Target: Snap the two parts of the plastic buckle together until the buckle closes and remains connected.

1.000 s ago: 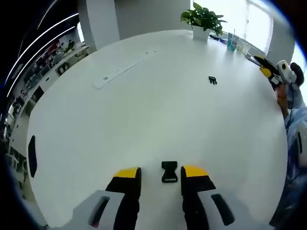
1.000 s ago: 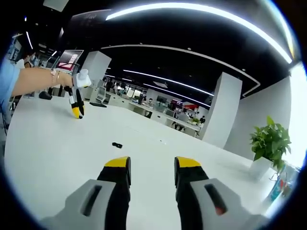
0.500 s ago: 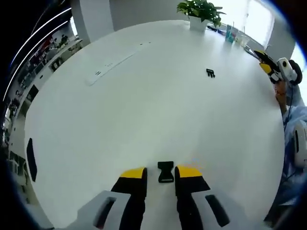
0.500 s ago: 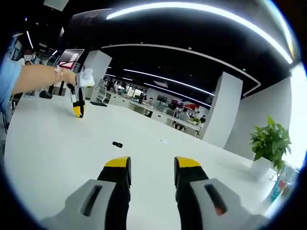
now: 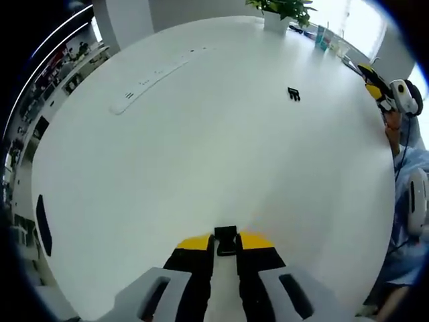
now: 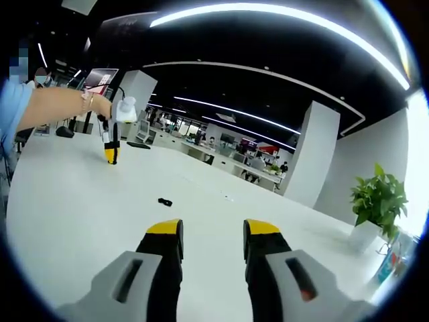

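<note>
White table (image 5: 201, 147), left tool (image 5: 225, 243) closed on buckle socket (image 5: 226, 240), pronged half (image 5: 293, 94) well apart, right tool (image 6: 211, 231) open, potted plant (image 6: 379, 201).

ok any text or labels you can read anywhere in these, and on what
None can be read.
Red-and-white screen behind the left gripper: its print is too blurred.
White strip on the table: dark marks, too small.
Buckle parts: no marking visible.

The left hand-held gripper (image 5: 225, 243) has narrowed its yellow-tipped jaws from a wide gap to a tight one, and they now press on both sides of the black buckle piece (image 5: 225, 239) on the tabletop (image 5: 201, 147). In the right gripper view, that same hand-held gripper has tipped to point straight down.
</note>
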Demonstrator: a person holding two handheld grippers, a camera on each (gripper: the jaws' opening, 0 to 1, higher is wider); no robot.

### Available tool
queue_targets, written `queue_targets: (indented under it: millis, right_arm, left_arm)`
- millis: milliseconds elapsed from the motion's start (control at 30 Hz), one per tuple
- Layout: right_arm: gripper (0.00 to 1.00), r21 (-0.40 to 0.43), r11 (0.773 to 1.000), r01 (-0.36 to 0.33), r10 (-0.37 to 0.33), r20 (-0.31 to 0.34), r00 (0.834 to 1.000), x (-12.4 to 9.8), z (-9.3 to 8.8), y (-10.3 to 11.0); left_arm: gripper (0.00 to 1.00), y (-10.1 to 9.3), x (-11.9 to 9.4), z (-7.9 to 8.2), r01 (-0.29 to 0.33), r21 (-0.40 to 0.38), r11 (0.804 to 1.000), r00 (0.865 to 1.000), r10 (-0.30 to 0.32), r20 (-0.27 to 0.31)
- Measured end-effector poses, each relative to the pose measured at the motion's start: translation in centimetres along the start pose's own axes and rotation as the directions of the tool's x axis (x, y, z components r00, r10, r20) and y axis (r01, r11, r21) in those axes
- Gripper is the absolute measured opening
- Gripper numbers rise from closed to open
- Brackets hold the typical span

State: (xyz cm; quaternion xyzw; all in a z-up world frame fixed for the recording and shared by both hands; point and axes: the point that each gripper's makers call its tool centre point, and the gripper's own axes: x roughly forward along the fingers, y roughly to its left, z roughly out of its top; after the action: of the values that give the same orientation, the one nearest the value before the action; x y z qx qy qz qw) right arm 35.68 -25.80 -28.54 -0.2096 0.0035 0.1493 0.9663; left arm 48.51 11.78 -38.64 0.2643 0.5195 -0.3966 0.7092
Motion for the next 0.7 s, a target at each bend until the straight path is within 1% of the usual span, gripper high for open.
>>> queue_targets:
  millis: [333, 467, 700]
  right_arm:
    - [0.35, 0.000, 1.000, -0.011, 0.011, 0.001, 1.000, 0.13, 0.05, 0.20]
    - [0.35, 0.001, 1.000, -0.012, 0.012, 0.000, 1.000, 0.15, 0.05, 0.25]
    - [0.35, 0.001, 1.000, -0.010, 0.010, 0.002, 1.000, 0.15, 0.09, 0.23]
  left_arm:
    - [0.09, -0.41, 0.02, -0.18, -0.010, 0.005, 1.000, 1.000, 0.011, -0.024]
    - [0.09, -0.81, -0.04, -0.45, -0.006, 0.018, 1.000, 0.999, 0.007, -0.046]
    - [0.08, -0.87, -0.14, -0.57, -0.012, 0.027, 1.000, 0.998, 0.014, -0.063]
